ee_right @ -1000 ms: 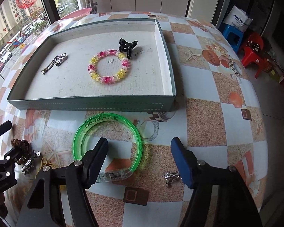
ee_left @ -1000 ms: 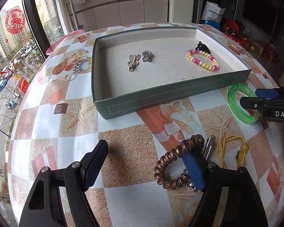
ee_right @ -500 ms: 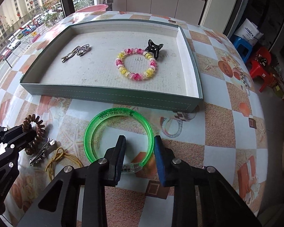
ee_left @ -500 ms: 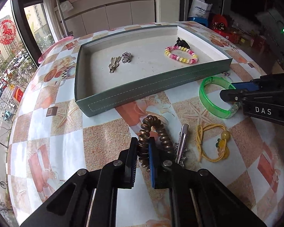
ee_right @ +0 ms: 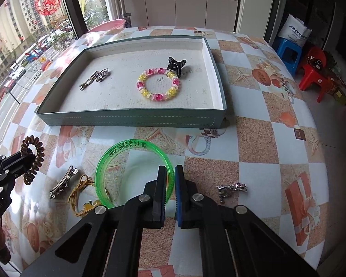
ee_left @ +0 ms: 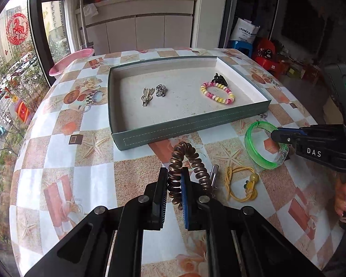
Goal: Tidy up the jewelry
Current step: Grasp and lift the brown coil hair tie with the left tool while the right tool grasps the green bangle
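Note:
My left gripper (ee_left: 174,175) is shut on a brown spiral hair tie (ee_left: 186,159), lifted a little off the table; it also shows in the right wrist view (ee_right: 33,154). My right gripper (ee_right: 170,173) is shut on the rim of a green bangle (ee_right: 117,159), seen too in the left wrist view (ee_left: 256,147). The green tray (ee_left: 184,129) stands beyond both and holds a pink-yellow spiral tie (ee_left: 218,93), a black claw clip (ee_left: 219,78), a clef clip (ee_left: 147,97) and a silver charm (ee_left: 160,90).
On the table between the grippers lie a silver hair clip (ee_right: 63,182) and a yellow cord tie (ee_right: 80,196). A silver brooch (ee_right: 231,188) lies right of my right gripper. A pink basin (ee_left: 71,61) sits at the table's far edge.
Both grippers closed from wide open: the left on the brown spiral tie, the right on the green bangle. Both have since risen and tilted up, the tie lifted off the table.

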Available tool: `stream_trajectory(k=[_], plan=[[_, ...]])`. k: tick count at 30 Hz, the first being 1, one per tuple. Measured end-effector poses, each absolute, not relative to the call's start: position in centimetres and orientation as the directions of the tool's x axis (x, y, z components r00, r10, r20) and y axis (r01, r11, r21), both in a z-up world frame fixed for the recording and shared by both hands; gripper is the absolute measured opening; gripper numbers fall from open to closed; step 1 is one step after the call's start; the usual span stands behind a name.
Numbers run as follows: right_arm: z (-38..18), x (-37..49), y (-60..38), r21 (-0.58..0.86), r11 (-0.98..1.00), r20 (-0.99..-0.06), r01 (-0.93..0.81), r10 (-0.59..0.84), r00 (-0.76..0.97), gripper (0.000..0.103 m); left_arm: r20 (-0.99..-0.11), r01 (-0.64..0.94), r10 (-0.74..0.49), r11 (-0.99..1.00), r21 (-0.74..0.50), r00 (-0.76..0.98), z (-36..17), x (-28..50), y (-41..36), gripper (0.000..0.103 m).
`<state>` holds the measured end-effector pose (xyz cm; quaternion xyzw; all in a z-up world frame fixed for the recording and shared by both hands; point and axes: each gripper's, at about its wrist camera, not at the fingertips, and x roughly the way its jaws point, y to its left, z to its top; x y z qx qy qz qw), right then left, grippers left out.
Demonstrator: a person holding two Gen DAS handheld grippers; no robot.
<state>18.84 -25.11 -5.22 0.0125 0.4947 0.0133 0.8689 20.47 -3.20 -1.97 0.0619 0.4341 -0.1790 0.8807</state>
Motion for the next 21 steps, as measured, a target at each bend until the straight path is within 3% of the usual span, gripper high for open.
stream_trajectory(k=[21], plan=[[2.7, 20.3, -26.8, 0.132, 0.991, -0.781, -0.015, 0.113, 0.614, 0.007, -0.69, 0.371, -0.331, 0.924, -0.097, 0.644, 6.4, 22.9, -4.7, 0.024]])
